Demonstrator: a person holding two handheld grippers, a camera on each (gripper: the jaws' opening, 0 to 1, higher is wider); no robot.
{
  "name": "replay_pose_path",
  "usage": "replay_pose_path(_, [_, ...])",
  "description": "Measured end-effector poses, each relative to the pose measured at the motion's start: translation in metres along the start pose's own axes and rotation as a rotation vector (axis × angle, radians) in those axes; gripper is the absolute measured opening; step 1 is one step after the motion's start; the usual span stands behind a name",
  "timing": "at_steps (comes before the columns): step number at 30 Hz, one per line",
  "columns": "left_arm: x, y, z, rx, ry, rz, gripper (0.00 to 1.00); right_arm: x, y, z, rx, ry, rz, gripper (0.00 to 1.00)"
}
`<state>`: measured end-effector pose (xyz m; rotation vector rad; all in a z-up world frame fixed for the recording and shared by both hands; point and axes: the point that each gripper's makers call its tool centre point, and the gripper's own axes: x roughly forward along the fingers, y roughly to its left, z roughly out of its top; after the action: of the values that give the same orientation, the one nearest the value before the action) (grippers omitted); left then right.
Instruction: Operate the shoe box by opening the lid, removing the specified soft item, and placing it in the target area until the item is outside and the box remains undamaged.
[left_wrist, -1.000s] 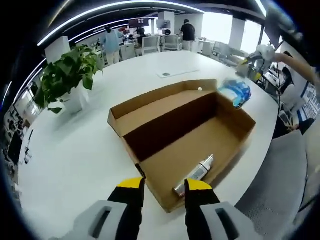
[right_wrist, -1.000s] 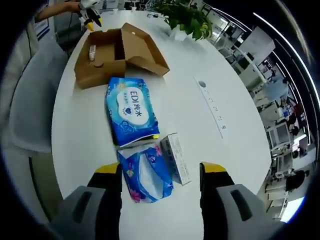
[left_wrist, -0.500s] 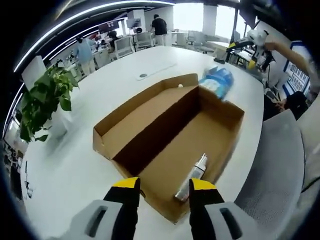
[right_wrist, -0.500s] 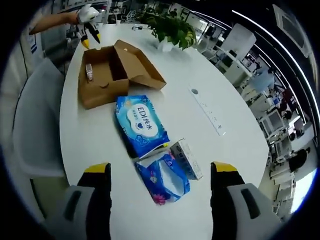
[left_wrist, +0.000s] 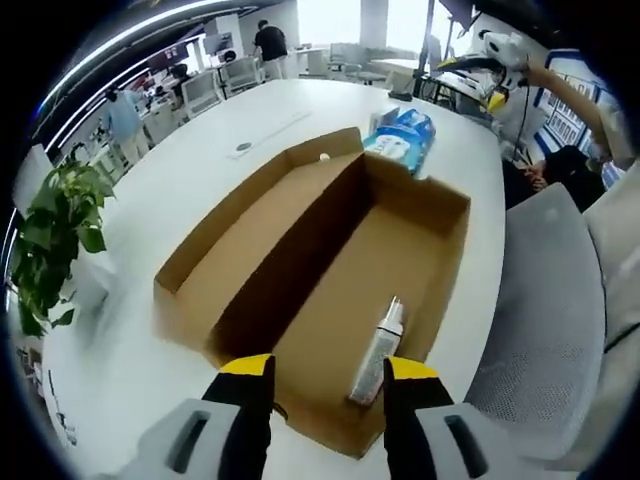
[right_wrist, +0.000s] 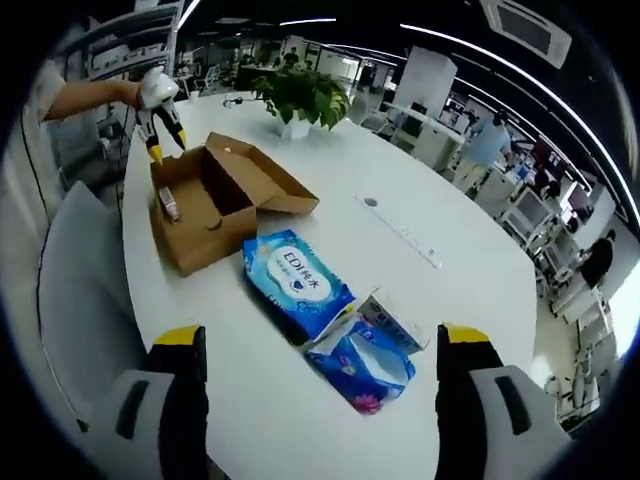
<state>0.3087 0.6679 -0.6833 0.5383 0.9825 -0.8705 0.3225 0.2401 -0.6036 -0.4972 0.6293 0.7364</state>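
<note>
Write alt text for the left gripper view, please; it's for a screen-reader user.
An open cardboard shoe box lies on a white table, a small tube inside it, just beyond the left tool, which is open. Blue wipe packs lie past the box.

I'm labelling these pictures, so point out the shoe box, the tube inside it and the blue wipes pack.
shoe box (left_wrist: 415, 255), left gripper view, bare floor.
tube (left_wrist: 374, 352), left gripper view, body.
wipes pack (right_wrist: 298, 284), right gripper view, front label.
</note>
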Motion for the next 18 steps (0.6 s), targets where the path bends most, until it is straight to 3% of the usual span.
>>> replay_pose_path(8, [0.007, -0.007, 0.001, 0.078, 0.035, -0.052, 0.44, -0.008, 0.018, -0.003, 0.103, -0.048, -0.033, 0.96])
replay_pose_path(18, [0.021, -0.013, 0.0, 0.141, 0.083, -0.132, 0.44, -0.02, 0.044, 0.001, 0.148, -0.086, -0.05, 0.96])
